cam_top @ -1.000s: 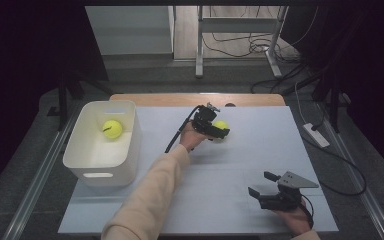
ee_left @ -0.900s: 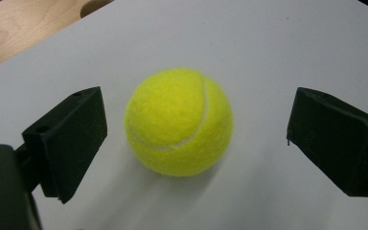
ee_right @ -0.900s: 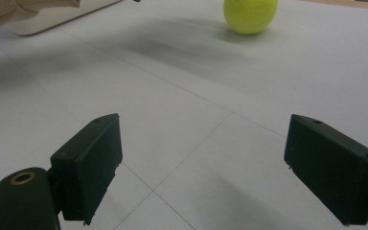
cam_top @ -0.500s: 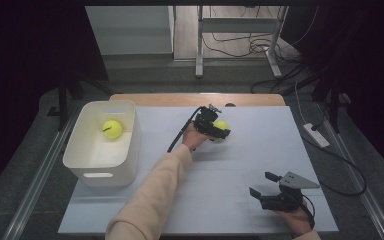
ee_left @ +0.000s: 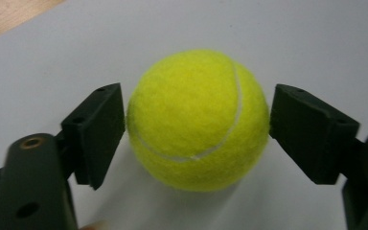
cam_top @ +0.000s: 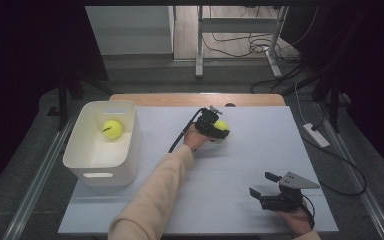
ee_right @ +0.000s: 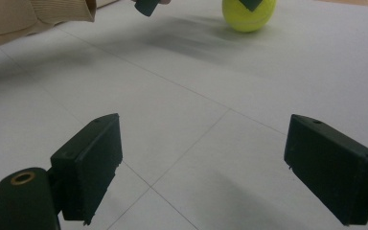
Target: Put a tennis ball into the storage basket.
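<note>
On the white surface (cam_top: 240,165), a grasp of the tennis ball (ee_left: 199,120) is judged to be the step in hand, with a lift toward the white bin (cam_top: 82,160), where a second ball (cam_top: 112,129) already lies, called for next. The left tool (ee_left: 196,115) has just been closing; its pads are set against the ball's sides. The right tool (ee_right: 215,167) is held released and empty near the front edge.
</note>
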### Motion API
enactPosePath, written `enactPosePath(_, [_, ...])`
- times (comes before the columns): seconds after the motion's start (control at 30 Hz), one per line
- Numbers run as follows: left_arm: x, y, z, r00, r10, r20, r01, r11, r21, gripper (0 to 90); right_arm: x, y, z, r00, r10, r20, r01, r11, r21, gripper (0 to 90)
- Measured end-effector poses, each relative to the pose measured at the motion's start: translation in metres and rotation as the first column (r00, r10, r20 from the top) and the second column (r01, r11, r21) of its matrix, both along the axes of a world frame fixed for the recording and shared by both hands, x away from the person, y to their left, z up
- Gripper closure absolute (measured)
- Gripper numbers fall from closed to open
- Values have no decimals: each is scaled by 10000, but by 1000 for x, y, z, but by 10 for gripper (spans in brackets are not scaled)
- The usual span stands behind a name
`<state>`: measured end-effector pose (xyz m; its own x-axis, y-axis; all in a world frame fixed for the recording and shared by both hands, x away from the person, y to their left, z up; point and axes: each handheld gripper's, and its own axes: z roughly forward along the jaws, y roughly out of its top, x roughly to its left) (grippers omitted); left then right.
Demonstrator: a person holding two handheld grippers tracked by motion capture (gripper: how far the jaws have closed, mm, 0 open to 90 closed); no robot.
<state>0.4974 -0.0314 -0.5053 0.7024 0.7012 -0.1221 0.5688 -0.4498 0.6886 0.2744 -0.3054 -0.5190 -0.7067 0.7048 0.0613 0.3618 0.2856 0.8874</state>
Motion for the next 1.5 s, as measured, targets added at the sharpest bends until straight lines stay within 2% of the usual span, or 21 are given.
enactPosePath(0.07, [0, 0, 0, 10000, 8, -21, -8, 10000, -34, 259, 0, 0, 0, 10000, -13, -7, 13, 10000, 6, 133])
enactPosePath(0.37, [-2, -1, 3, 9999, -75, 85, 72, 9997, 253, 273, 0, -1, 0, 10000, -16, 3, 16, 10000, -2, 134])
enactPosePath(0.73, [-5, 4, 11, 9998, -164, 92, 164, 9999, -17, 275, 0, -1, 0, 10000, -36, 22, 36, 10000, -15, 134])
enactPosePath(1.5, [-22, 15, 34, 9975, -323, 635, 345, 9988, -333, 275, -1, -1, 1, 9999, -105, 81, 106, 9999, -70, 134])
